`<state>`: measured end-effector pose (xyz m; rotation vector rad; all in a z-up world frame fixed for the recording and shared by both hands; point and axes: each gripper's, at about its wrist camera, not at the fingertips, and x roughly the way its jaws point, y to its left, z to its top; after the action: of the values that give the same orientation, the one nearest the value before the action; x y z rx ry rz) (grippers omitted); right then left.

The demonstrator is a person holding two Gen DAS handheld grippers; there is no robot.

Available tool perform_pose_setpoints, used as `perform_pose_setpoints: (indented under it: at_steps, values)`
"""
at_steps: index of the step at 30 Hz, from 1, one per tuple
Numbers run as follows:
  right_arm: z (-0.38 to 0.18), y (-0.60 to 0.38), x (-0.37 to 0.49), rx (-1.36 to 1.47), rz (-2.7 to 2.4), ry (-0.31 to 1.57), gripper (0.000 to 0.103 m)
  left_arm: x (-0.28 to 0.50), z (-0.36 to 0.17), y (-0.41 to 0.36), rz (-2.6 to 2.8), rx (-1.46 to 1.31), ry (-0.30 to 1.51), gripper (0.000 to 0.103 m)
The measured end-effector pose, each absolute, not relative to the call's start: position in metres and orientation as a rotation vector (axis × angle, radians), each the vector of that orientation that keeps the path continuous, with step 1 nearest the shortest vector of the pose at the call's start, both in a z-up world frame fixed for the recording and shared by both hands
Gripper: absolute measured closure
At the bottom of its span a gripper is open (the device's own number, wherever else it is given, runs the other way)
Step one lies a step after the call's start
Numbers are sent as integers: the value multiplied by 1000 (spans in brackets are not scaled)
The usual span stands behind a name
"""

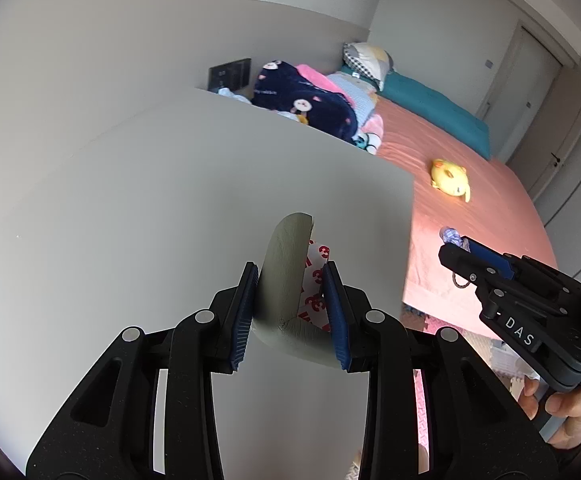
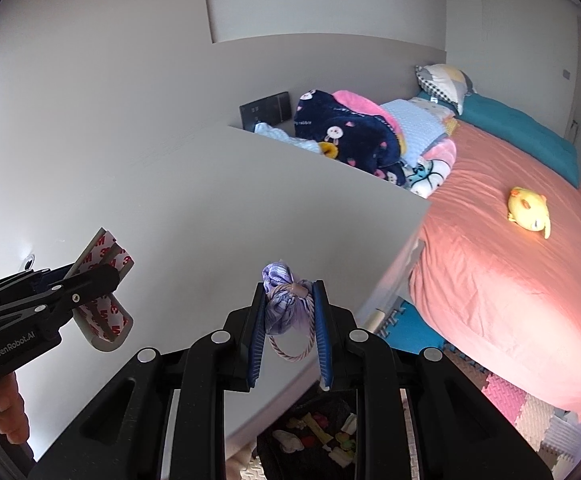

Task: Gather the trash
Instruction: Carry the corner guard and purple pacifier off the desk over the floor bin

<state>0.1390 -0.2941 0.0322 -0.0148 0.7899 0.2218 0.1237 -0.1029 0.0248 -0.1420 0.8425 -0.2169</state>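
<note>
My left gripper (image 1: 290, 304) is shut on a curved grey foam strip (image 1: 280, 276) whose white backing has red print, and holds it above the white tabletop (image 1: 150, 200). The right wrist view shows the same strip (image 2: 104, 258) in that gripper (image 2: 102, 276) at the left. My right gripper (image 2: 288, 312) is shut on a small purple cloth pouch (image 2: 278, 308) with a beige cord loop hanging under it. In the left wrist view this gripper (image 1: 456, 250) and the pouch (image 1: 452, 237) are at the right, past the table's edge. Below the right gripper, a dark bin (image 2: 314, 436) holds several scraps.
A bed with a salmon sheet (image 2: 510, 280) runs along the right, with a yellow plush toy (image 2: 530, 212), a teal cover and a heap of blankets (image 2: 350, 136) at its head. Foam floor mats (image 2: 510, 400) lie between table and bed. A hand (image 1: 562, 404) grips the right tool.
</note>
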Motion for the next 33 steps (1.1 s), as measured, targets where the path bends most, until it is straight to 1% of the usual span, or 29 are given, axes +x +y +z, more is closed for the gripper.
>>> perform_pose_setpoints:
  at_steps: [33]
  values:
    - [35,-399,36,83,67,733,79,61,17,-207,-400,-11,844,70]
